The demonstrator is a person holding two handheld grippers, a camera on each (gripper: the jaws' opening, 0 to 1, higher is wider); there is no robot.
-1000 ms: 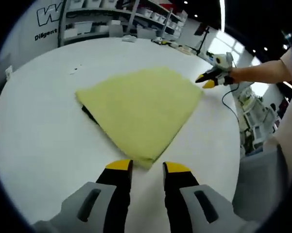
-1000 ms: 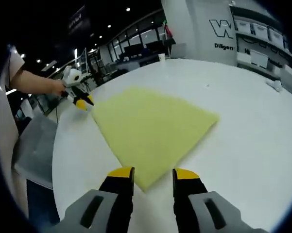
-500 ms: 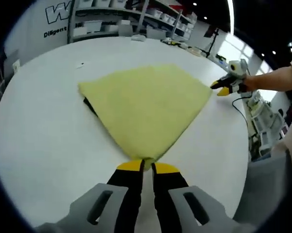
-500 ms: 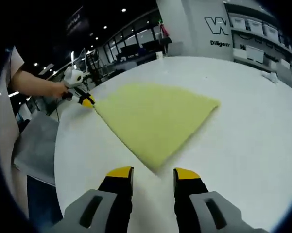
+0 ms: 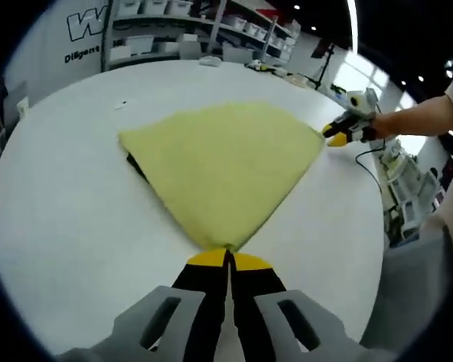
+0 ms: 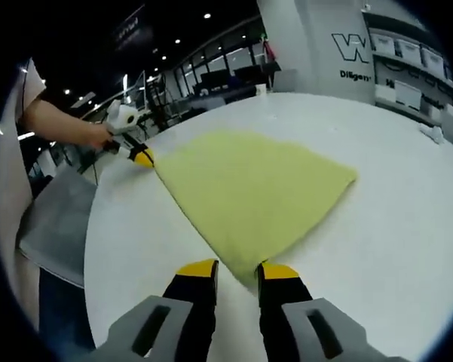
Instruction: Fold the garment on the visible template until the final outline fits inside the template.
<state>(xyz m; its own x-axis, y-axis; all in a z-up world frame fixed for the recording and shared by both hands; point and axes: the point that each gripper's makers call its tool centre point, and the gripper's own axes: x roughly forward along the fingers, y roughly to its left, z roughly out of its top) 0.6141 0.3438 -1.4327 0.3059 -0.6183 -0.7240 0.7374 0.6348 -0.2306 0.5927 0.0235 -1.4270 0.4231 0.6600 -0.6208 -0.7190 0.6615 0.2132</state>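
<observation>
Across the centre of both views lies one round white desk [image 5: 53, 204], matte and bare apart from one yellow garment [image 5: 222, 162], folded flat into a fan-like shape. Behind it, in the upper left of the left gripper view, stand storage shelves [image 5: 173, 34] with bins, and a wall bearing partial lettering, cut off by the frame edge. A dark strip shows under the garment's left edge; its nature cannot be determined.

At lower centre of the left gripper view, the left gripper [image 5: 228, 260] has its fingers closed on the garment's near corner. In the right gripper view, the right gripper [image 6: 237, 269] has fingers apart, straddling another corner. A person's hand [image 6: 98, 136] appears at upper left.
</observation>
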